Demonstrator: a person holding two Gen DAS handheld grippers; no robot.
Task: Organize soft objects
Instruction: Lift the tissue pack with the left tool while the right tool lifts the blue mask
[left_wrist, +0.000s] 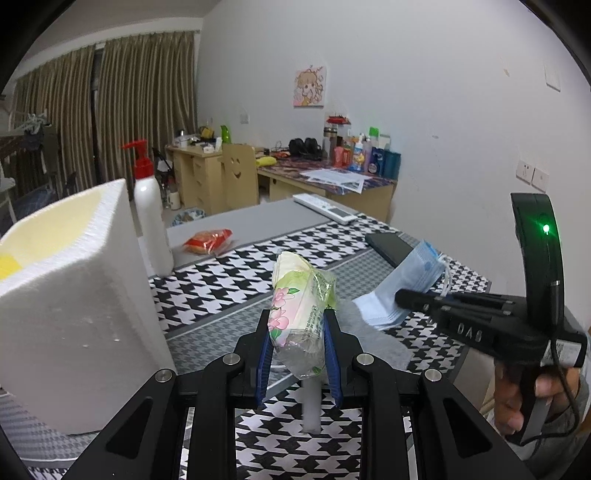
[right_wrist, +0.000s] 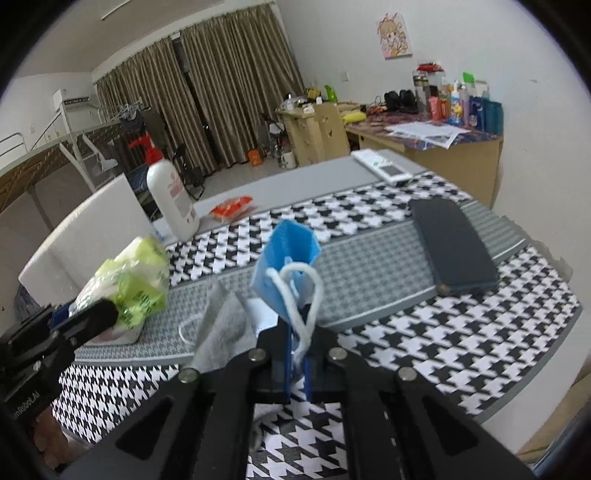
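Table (left_wrist: 229, 295) covered in black-and-white houndstooth cloth with grey bands; far part plain grey; white foam box (left_wrist: 74, 295) at near left, yellow inside; white pump bottle (left_wrist: 149, 218) with red pump just behind it; red snack packet (left_wrist: 208, 240) further back on the grey part; white remote (left_wrist: 325, 207) at the far edge; dark flat case (right_wrist: 452, 247) on the right side of the cloth; grey cloth (right_wrist: 225, 328) lying near centre, close to both grippers. Room behind: brown striped curtains (left_wrist: 110, 110) far left, wooden desk (left_wrist: 332, 181) cluttered with bottles and papers along the far wall, cartoon picture (left_wrist: 309, 86) above it.

Left gripper (left_wrist: 297, 336): blue pads clamped on a tissue pack (left_wrist: 301, 306), green-and-floral wrapper; pack held off the table, tilted up and away from the camera, just right of the foam box; in the right wrist view its lower end sits low over the grey band, cannot tell if it touches.

Right gripper (right_wrist: 297, 354): jaws narrow, pinching a stack of blue face masks (right_wrist: 286, 273), white ear loop hanging over the fingers; masks raised above the table, right of the tissue pack, over the grey cloth; person's hand (left_wrist: 524, 402) on the handle at near right, gripper pointing left across the table.
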